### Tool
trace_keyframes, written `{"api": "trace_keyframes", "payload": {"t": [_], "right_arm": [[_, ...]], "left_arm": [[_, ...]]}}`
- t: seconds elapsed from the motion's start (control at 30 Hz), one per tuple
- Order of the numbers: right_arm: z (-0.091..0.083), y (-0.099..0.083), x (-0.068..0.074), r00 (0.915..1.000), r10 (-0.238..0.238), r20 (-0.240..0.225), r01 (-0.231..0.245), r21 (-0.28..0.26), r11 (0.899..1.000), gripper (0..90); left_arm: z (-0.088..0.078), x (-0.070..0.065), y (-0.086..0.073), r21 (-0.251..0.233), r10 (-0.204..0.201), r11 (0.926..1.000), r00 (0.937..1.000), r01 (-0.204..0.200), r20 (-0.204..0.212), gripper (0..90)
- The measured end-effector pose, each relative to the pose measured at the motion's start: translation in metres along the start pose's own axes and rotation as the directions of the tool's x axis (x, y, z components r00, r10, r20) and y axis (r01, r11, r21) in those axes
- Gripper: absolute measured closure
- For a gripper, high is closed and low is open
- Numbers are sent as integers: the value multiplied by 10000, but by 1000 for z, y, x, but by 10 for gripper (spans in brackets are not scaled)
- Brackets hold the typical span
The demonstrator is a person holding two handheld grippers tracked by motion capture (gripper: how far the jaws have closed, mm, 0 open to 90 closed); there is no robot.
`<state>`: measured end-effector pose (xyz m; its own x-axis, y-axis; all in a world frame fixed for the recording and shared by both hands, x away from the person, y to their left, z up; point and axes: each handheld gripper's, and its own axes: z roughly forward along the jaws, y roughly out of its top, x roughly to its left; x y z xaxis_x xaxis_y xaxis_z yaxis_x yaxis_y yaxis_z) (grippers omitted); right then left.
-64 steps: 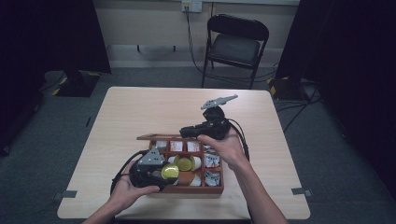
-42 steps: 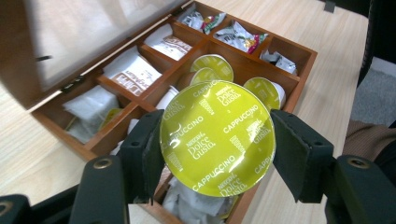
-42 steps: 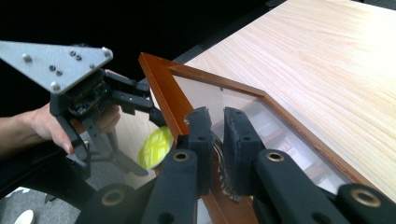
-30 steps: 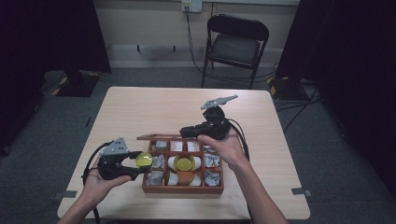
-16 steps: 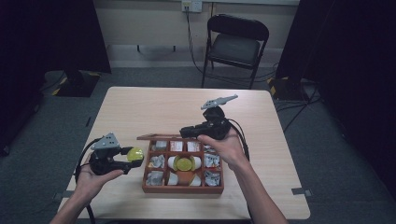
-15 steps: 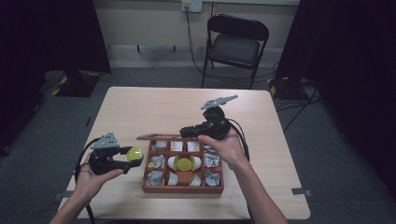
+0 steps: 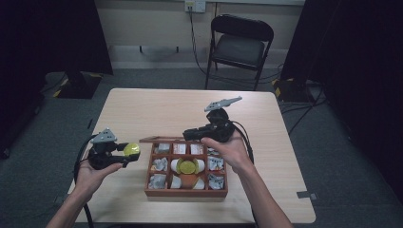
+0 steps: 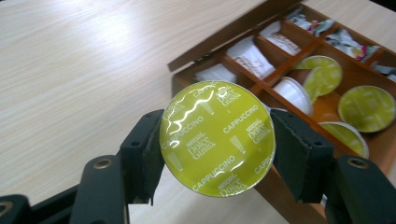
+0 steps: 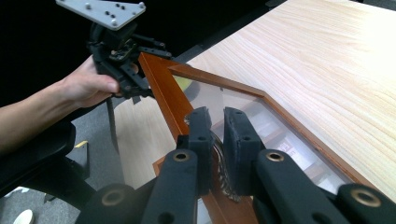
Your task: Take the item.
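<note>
Left gripper [image 8: 215,154] — jaws pinched a round yellow-green foil-topped coffee capsule [image 8: 217,138]; right gripper [image 9: 215,140] — jaws nearly together, clamping the glazed lid [image 9: 224,93] of the brown wooden compartment box [image 7: 186,192].

Lime-green foil-topped Cappuccino capsule [image 8: 217,138], held clear left of the open wooden compartment box [image 7: 186,190].

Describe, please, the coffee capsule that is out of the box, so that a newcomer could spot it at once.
Start at the table, then find the wooden box of compartments near its front edge. Left of the box, above the tabletop, the left claw grips a capsule by its rim. Unlike the green-lidded capsules lying in the box, it is held clear of it, its foil reading Cappuccino.
</note>
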<state>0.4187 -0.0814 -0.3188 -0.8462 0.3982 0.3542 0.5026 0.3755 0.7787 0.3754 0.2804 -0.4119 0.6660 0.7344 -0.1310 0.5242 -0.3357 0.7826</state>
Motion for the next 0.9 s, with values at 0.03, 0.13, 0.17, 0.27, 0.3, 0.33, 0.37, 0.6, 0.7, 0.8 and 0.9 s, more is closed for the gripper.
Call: {"api": "trace_keyframes", "payload": {"t": [0.03, 0.13, 0.17, 0.27, 0.3, 0.33, 0.37, 0.6, 0.7, 0.8, 0.9], "right_arm": [[0, 0, 0, 10000, 2, -1, -2, -2, 10000, 820], [0, 0, 0, 10000, 9, -2, -9, 2, 10000, 820], [0, 0, 0, 10000, 4, -2, -4, 0, 10000, 820], [0, 0, 0, 10000, -29, 15, 29, -13, 10000, 820], [0, 0, 0, 10000, -34, 16, 34, -11, 10000, 820], [0, 0, 0, 10000, -36, 22, 36, -5, 10000, 820], [0, 0, 0, 10000, -38, 21, 38, -6, 10000, 820], [-1, -1, 0, 10000, -35, 0, 35, -14, 10000, 820], [-1, -1, 0, 10000, -39, -1, 39, -15, 10000, 820], [-1, -1, 0, 10000, -43, 0, 43, -10, 10000, 820], [0, -1, 0, 10000, -53, 18, 53, -9, 10000, 820]], "left_arm": [[2, 3, 0, 8, -67, 10000, 9999, 67, -90, 385], [7, 9, 0, 0, -167, 9999, 9993, 167, -338, 385], [9, 11, 1, 80, -185, 9998, 9990, 188, -401, 385], [16, 18, 3, 311, -140, 9994, 9984, 157, -549, 385], [20, 20, 3, 419, -125, 9990, 9981, 151, -603, 385], [23, 22, 4, 563, -142, 9983, 9981, 176, -606, 385], [27, 24, 3, 678, -141, 9975, 9981, 181, -593, 385], [47, 35, -4, 852, -489, 9949, 9967, 544, -649, 384], [53, 34, -9, 1143, -463, 9921, 9973, 526, -574, 385], [59, 35, -13, 1324, -427, 9899, 9971, 508, -634, 384], [63, 38, -16, 1466, -421, 9878, 9967, 518, -688, 384]]}}
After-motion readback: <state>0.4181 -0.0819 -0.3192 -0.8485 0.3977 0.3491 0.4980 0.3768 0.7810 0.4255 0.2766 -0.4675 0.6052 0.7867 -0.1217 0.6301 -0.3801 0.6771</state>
